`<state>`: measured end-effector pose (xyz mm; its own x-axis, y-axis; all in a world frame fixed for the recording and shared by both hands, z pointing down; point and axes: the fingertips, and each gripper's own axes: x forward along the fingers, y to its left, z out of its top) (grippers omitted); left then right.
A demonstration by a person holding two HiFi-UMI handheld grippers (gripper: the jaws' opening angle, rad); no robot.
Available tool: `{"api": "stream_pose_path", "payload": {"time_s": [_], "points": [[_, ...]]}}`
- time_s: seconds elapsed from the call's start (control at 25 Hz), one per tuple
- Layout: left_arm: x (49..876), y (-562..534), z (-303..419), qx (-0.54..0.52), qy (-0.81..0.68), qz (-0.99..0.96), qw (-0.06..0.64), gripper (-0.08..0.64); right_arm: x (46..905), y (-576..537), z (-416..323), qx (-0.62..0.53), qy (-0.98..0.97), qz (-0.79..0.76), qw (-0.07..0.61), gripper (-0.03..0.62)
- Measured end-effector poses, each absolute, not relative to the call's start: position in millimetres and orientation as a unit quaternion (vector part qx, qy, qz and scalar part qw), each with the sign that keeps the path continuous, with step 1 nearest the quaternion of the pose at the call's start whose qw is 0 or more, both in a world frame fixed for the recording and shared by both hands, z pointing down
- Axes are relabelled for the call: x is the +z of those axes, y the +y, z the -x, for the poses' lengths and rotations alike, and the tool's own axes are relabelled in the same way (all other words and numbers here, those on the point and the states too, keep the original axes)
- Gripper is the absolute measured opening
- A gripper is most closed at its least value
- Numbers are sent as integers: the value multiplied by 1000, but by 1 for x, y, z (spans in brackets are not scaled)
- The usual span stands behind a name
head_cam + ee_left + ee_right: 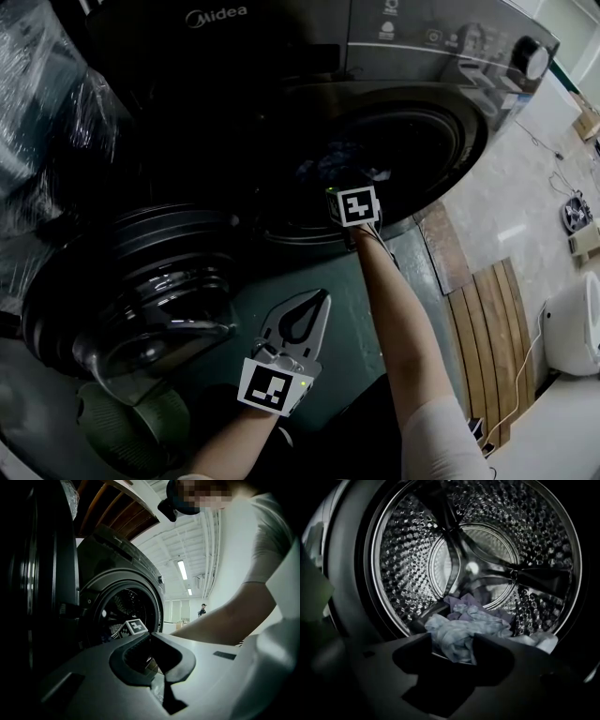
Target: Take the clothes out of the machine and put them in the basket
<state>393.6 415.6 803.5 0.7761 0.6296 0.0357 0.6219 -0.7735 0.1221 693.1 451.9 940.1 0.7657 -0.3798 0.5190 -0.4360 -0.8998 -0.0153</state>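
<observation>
Pale tile floor [511, 178] at the right, with a brown wooden slat board [489, 337] lying on it and a small fan [575, 211] farther off. Shiny plastic wrap [47, 94] up at the left. High white ceiling [206, 541] with long bright lamps [182, 569]. Big windows [176, 611] far back.

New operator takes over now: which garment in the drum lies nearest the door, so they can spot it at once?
Look into the washer's open steel drum, at the clothes on its floor. The front piece, nearest the opening, is a crumpled pale blue cloth. A purple cloth lies behind it and a white cloth to its right.
</observation>
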Motion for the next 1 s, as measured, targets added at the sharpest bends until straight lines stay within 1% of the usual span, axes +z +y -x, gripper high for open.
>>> {"api": "stream_pose_path", "payload": {"time_s": [0.04, 0.08, 0.12, 0.16, 0.2, 0.44, 0.84, 1.0], "points": [[803, 416, -393, 36, 333, -941, 53, 20, 941, 452, -692, 265, -218, -937, 64, 253], [802, 416, -393, 35, 333, -941, 53, 21, 942, 452, -691, 265, -220, -936, 75, 224], [801, 416, -392, 34, 334, -940, 53, 20, 943, 453, -690, 266, -221, -935, 83, 174], [801, 416, -392, 33, 335, -940, 52, 20, 944, 453, -690, 268, -219, -934, 88, 106], [800, 416, -392, 32, 336, -940, 50, 20, 943, 454, -690, 270, -215, -934, 89, 75], [799, 416, -388, 30, 338, -939, 50, 20, 944, 457, -688, 271, -215, -933, 97, 29], [801, 417, -387, 30, 345, -937, 53, 21, 932, 469, -673, 239, -206, -946, 77, 21], [801, 411, -388, 30, 345, -937, 55, 20, 922, 473, -670, 226, -204, -951, 47, 21]]}}
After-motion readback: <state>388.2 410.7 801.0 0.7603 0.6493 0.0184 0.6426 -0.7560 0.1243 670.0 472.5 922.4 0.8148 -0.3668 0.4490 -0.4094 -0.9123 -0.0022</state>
